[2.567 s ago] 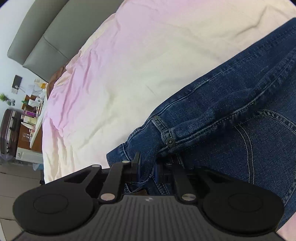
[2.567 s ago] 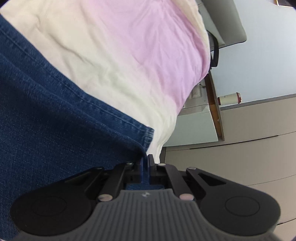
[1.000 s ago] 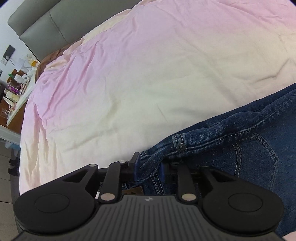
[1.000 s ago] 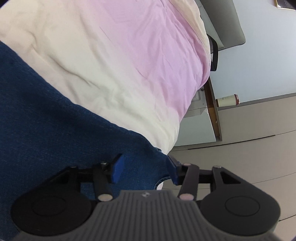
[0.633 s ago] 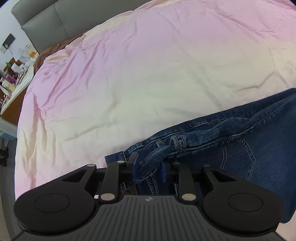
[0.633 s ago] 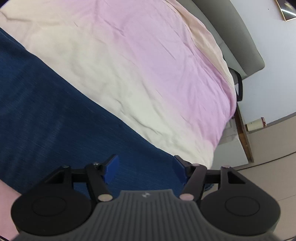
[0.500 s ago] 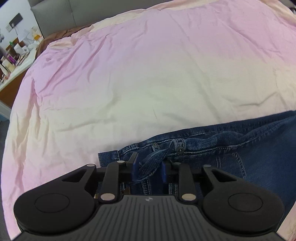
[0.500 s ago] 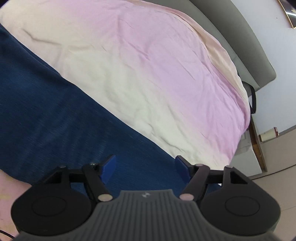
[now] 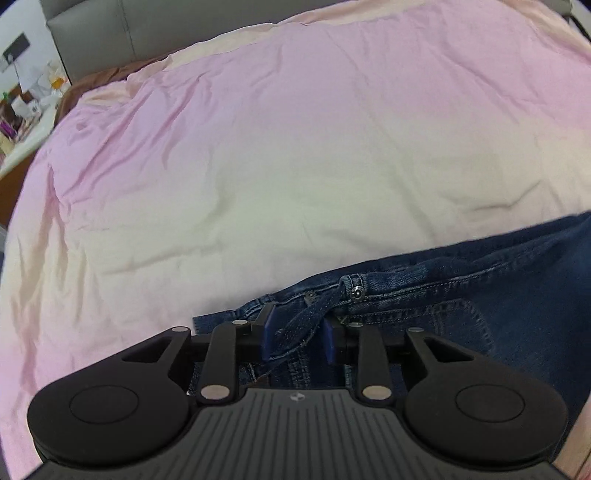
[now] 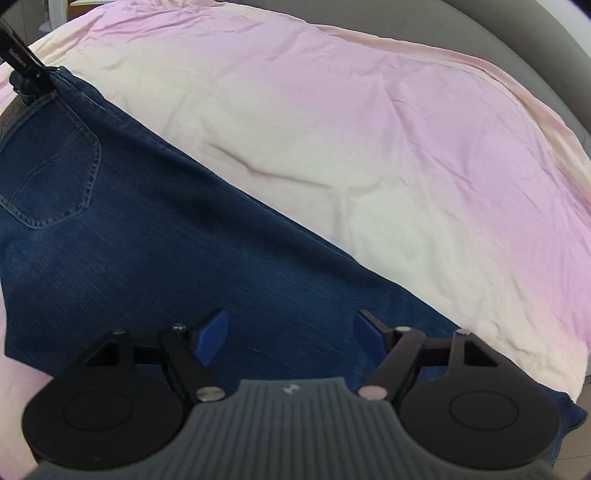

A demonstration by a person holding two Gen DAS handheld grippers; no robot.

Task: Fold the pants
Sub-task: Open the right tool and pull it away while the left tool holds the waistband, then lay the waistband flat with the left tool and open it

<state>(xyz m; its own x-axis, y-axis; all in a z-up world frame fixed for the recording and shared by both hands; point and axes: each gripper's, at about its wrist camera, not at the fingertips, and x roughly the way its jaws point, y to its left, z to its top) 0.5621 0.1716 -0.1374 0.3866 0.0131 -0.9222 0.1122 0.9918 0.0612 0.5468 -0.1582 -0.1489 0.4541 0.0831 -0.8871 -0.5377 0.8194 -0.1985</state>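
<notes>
- Nearest to hand, the left gripper (image 9: 297, 338) sits low over the waist end of the jeans (image 10: 184, 258); its blue pads (image 9: 266, 334) stand a little apart with a belt loop (image 9: 314, 321) and a bunch of waistband running between them. Whether they actually pinch that fabric I cannot tell.
- The right gripper (image 10: 290, 334) hangs over the leg, jaws wide apart, gripping nothing; only dark denim shows in the gap between them.
- The jeans lie flat on the bed cover (image 10: 369, 147), back pocket (image 10: 55, 177) facing up, already doubled so one leg lies on the other, by the look of it.
- Their long axis runs from the waist on the left to the hem (image 10: 569, 417), which reaches the mattress edge at the right. The left tool is nearer the waist, the right one nearer the hem end.
- That line is what the next move turns on, I would say: one end carried along it onto the other, and the right jaws must first close on the leg.
- Beyond the denim the pink and cream cover spreads wrinkled and bare up to the grey headboard (image 9: 110, 33).
- Far left, a cluttered side table (image 9: 22, 122) stands by the bed.
</notes>
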